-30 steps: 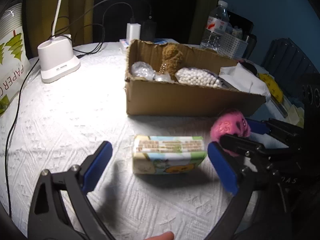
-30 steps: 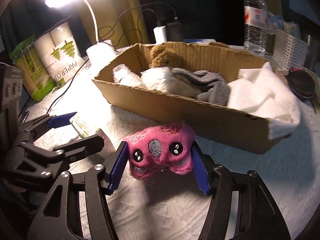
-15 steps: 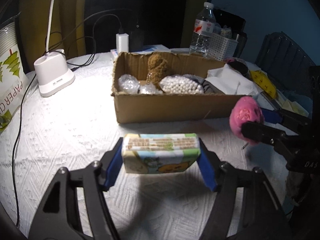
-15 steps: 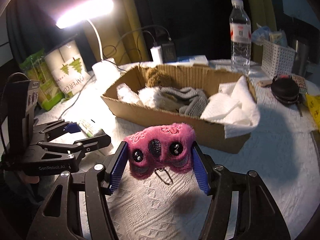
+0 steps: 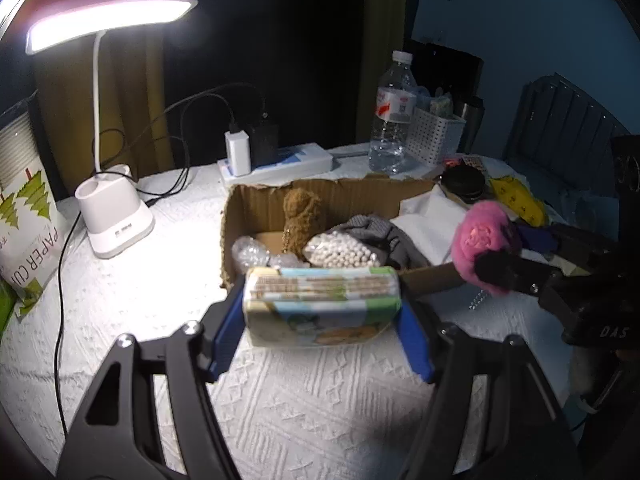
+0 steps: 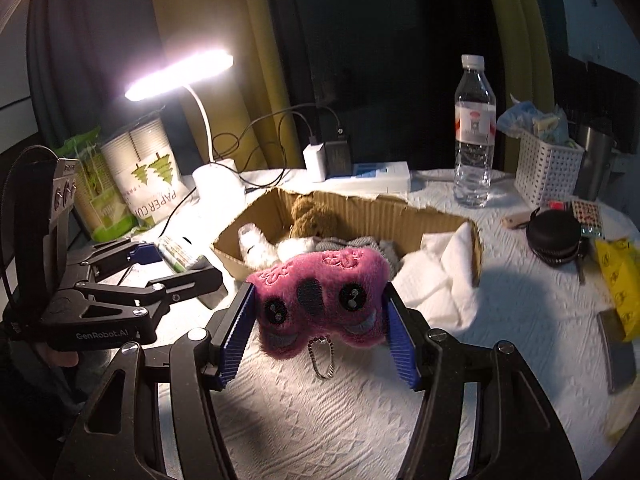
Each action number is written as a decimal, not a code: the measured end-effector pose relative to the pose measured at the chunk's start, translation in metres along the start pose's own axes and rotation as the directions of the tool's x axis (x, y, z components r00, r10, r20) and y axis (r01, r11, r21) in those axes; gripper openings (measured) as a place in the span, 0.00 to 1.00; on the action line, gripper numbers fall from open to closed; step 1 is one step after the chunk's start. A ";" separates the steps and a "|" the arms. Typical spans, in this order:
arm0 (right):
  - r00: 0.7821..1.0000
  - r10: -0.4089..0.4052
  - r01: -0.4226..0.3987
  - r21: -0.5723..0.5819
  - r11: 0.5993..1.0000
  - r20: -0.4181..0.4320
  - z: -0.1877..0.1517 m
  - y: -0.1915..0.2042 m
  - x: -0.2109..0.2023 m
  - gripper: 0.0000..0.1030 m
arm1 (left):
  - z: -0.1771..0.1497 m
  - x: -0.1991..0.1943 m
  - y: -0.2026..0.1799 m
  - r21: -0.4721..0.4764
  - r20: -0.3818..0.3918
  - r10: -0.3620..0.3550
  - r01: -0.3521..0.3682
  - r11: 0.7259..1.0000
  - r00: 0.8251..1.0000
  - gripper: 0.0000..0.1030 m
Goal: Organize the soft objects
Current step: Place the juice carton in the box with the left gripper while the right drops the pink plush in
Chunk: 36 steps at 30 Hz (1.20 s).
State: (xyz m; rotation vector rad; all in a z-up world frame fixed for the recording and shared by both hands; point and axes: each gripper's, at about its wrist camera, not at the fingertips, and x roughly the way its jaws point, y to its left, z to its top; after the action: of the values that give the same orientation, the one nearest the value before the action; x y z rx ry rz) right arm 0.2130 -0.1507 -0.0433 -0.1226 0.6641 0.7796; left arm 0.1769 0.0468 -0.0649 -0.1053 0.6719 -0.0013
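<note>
Left claw (image 5: 320, 312): clamped on the ends of a soft tissue pack (image 5: 322, 306), held off the table just in front of the cardboard box (image 5: 256, 208).
Right claw (image 6: 320, 312): closed on the sides of a pink plush toy (image 6: 322, 302), also in the air and near the front edge of the box.
Box contents: a brown bear (image 5: 301, 216), a bag of white beads (image 5: 340, 251), grey cloth (image 5: 380, 236) and a white towel (image 6: 440, 276) draped over the right end; little bare floor is left.
Risk, crowding: both claws head for the same box side by side, so their frames could knock together at the rim.
Risk, pack: it is soft and gripped only at its ends, so it may bow and slip out if the squeeze eases.
Risk, toy chain: the small bead chain (image 6: 320, 356) hanging under the toy could catch on the torn cardboard edge.
Risk, overflow: dropped on the piled things, either item may roll back out.
Unclear: how deep the pads bite into the plush; the fur probably hides the contact.
</note>
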 end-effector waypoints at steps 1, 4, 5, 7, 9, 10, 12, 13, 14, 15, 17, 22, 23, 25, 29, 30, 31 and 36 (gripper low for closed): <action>1.000 0.000 0.000 0.000 1.000 0.003 0.002 -0.001 0.000 0.62 | 0.003 0.000 -0.001 0.005 0.004 0.003 -0.003 1.000 1.000 0.67; 1.000 0.001 -0.001 -0.005 1.000 0.009 0.008 -0.005 0.002 0.62 | 0.011 0.001 -0.002 0.012 0.015 0.010 -0.010 1.000 1.000 0.67; 1.000 0.003 -0.002 -0.007 1.000 0.012 0.010 -0.006 0.002 0.62 | 0.013 0.002 -0.002 0.013 0.019 0.011 -0.011 1.000 1.000 0.67; 1.000 0.004 -0.004 -0.011 1.000 0.016 0.014 -0.009 0.005 0.62 | 0.019 0.005 -0.001 0.014 0.024 0.015 -0.016 1.000 1.000 0.67; 1.000 0.005 -0.005 -0.013 1.000 0.018 0.018 -0.011 0.008 0.63 | 0.024 0.009 0.000 0.012 0.028 0.020 -0.020 1.000 0.999 0.67; 1.000 0.006 -0.006 -0.013 1.000 0.019 0.020 -0.013 0.010 0.63 | 0.026 0.012 0.001 0.011 0.030 0.023 -0.023 1.000 0.999 0.67; 1.000 0.010 -0.009 -0.013 1.000 0.018 0.024 -0.015 0.015 0.63 | 0.029 0.017 0.002 0.007 0.027 0.024 -0.024 1.000 0.999 0.67; 1.000 0.012 -0.011 -0.014 1.000 0.017 0.027 -0.017 0.018 0.63 | 0.031 0.020 0.002 0.005 0.025 0.023 -0.023 1.000 0.999 0.67; 1.000 0.014 -0.014 -0.014 1.000 0.016 0.029 -0.019 0.020 0.63 | 0.032 0.023 0.003 0.003 0.023 0.024 -0.024 1.000 0.999 0.67; 1.000 0.016 -0.016 -0.013 1.000 0.014 0.031 -0.021 0.022 0.63 | 0.035 0.027 0.004 0.001 0.020 0.024 -0.024 1.000 1.000 0.67; 1.000 0.019 -0.019 -0.013 1.000 0.011 0.034 -0.025 0.028 0.63 | 0.037 0.032 0.005 -0.004 0.018 0.024 -0.024 1.000 1.000 0.67; 0.999 0.033 -0.033 -0.002 0.999 0.005 0.041 -0.036 0.046 0.63 | 0.040 0.051 0.008 -0.020 -0.007 0.010 -0.011 1.000 1.000 0.67; 0.999 0.035 -0.035 0.002 0.999 0.002 0.042 -0.038 0.050 0.63 | 0.040 0.055 0.008 -0.022 -0.015 0.008 -0.008 1.000 1.000 0.67; 0.999 0.039 -0.039 0.012 0.999 -0.007 0.043 -0.042 0.060 0.63 | 0.040 0.065 0.009 -0.027 -0.035 0.003 -0.004 1.000 0.999 0.67; 0.999 0.042 -0.041 0.030 0.999 -0.024 0.045 -0.050 0.078 0.63 | 0.038 0.081 0.010 -0.038 -0.069 -0.010 0.007 0.999 0.998 0.67; 0.999 0.045 -0.044 0.033 0.999 -0.031 0.046 -0.052 0.082 0.63 | 0.038 0.086 0.011 -0.043 -0.076 -0.013 0.010 0.999 0.997 0.68; 0.998 0.047 -0.045 0.035 0.998 -0.038 0.045 -0.054 0.085 0.64 | 0.038 0.089 0.011 -0.046 -0.082 -0.017 0.013 0.999 0.997 0.68; 0.997 0.042 -0.039 0.051 0.998 -0.063 0.043 -0.060 0.097 0.67 | 0.037 0.099 0.010 -0.054 -0.099 -0.051 0.046 0.997 0.994 0.82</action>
State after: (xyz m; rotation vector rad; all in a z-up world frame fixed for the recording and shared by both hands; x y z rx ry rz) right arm 0.3269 -0.1195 -0.0752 -0.0890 0.7477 0.7998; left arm 0.2769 0.0569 -0.0991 -0.1723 0.7700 -0.0364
